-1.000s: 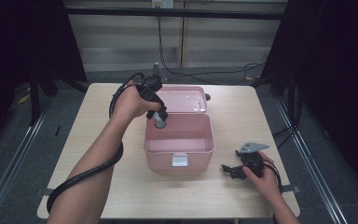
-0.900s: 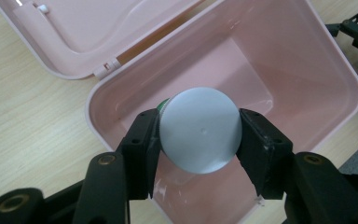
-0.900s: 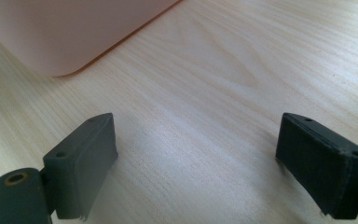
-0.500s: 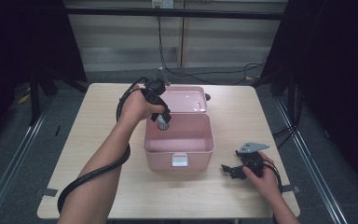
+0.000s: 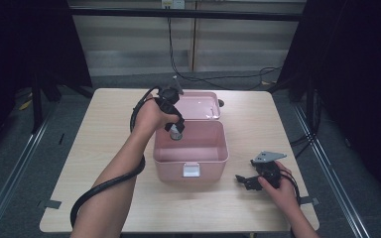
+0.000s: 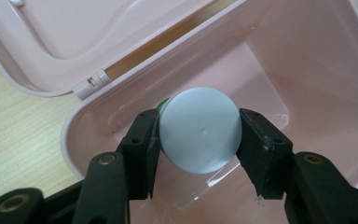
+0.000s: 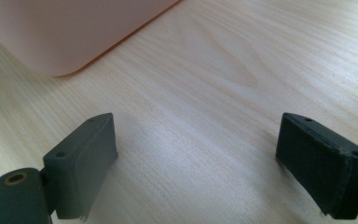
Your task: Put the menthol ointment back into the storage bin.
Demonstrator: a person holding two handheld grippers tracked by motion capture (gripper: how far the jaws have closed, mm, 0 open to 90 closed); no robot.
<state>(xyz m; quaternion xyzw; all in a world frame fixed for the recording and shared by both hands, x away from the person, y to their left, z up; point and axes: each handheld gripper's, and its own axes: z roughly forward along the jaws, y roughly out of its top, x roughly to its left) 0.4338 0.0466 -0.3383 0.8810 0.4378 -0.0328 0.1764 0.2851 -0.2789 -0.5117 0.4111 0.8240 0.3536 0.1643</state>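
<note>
Left gripper (image 6: 200,140) is clamping a round grey-capped container (image 6: 200,135) and has sunk since a second ago, now lowering it inside the open pink box (image 5: 191,158) near its back-left corner. Release looks close. Right gripper (image 5: 250,181) is resting wide open, empty, by the table's (image 5: 104,139) front-right corner.

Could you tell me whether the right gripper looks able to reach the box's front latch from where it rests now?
Probably yes. The right gripper rests open on the table, beside the box. The white latch faces the person, with bare tabletop between it and the gripper and nothing in the way.
</note>
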